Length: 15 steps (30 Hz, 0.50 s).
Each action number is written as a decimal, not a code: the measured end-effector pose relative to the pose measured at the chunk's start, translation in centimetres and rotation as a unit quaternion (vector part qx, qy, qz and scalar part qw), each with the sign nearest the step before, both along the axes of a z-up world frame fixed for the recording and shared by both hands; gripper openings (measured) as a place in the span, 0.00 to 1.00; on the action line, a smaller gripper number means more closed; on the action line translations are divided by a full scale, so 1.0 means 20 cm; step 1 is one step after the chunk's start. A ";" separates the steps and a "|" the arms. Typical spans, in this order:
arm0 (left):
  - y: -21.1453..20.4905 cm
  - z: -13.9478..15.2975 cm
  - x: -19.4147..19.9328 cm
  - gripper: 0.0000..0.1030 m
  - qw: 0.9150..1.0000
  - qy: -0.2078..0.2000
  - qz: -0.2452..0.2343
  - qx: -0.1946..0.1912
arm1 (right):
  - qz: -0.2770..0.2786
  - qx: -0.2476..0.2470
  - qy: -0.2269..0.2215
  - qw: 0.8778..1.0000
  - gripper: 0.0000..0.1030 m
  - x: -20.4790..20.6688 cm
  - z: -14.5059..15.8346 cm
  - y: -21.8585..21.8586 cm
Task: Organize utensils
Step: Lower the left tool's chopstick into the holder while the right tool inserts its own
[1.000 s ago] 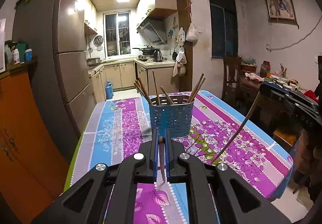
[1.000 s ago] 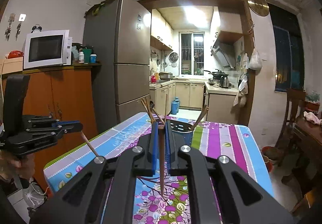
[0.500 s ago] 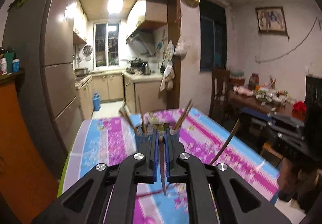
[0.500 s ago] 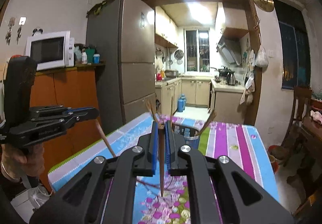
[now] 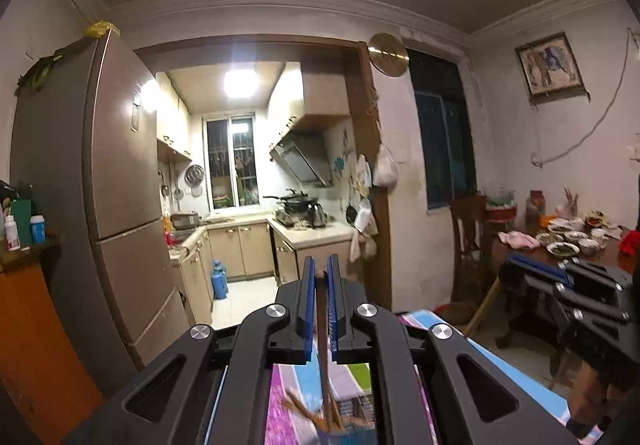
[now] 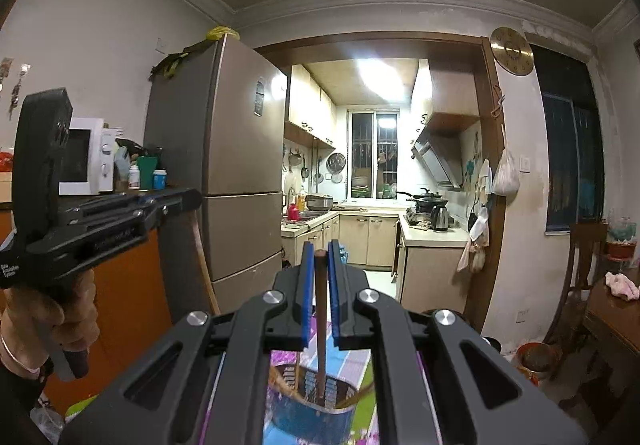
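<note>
— Where are your chopsticks right now?

— You have one in each gripper. In your left gripper [image 5: 319, 273] a brown chopstick [image 5: 323, 341] is pinched between the blue pads; it hangs point-down, and its lower end sits among the blurred tips of other sticks at the bottom of the left wrist view. Your right gripper [image 6: 320, 257] is clamped on a second chopstick [image 6: 320, 325], upright, its lower end inside the mouth of the blue utensil holder [image 6: 308, 415].

— And the holder itself?

— It stands on the flowered tablecloth [image 6: 352, 363], directly below your right gripper's fingers. Its wall is perforated, and at least two other sticks lean against its rim. Whether your stick touches the bottom, you cannot tell from here.

— Where do the two grippers sit against each other?

— In the right wrist view your left gripper shows at the left edge, held in a hand [image 6: 60, 319], with its chopstick slanting down beneath it. In the left wrist view your right gripper [image 5: 516, 269] shows at the right edge, its chopstick angled down toward the table.

— Beyond the table?

— A brown refrigerator [image 6: 236, 173], a microwave [image 6: 86, 157] on an orange cabinet, and the lit kitchen through the doorway.
</note>
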<state>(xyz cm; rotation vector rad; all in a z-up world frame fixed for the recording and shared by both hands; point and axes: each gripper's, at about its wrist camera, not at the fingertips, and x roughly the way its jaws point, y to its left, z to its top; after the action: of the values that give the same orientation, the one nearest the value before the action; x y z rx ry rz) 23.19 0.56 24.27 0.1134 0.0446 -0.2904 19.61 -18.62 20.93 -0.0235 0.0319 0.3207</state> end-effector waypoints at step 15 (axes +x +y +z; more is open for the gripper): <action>-0.02 -0.45 0.56 0.07 0.995 0.086 -0.040 -0.038 | 0.005 0.018 0.133 0.991 0.05 0.51 -0.40 0.04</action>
<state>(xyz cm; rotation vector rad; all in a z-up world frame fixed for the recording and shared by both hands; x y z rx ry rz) 34.35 0.17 15.25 0.0153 0.1998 -0.3812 29.84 -17.74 12.89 0.0544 0.2902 0.3322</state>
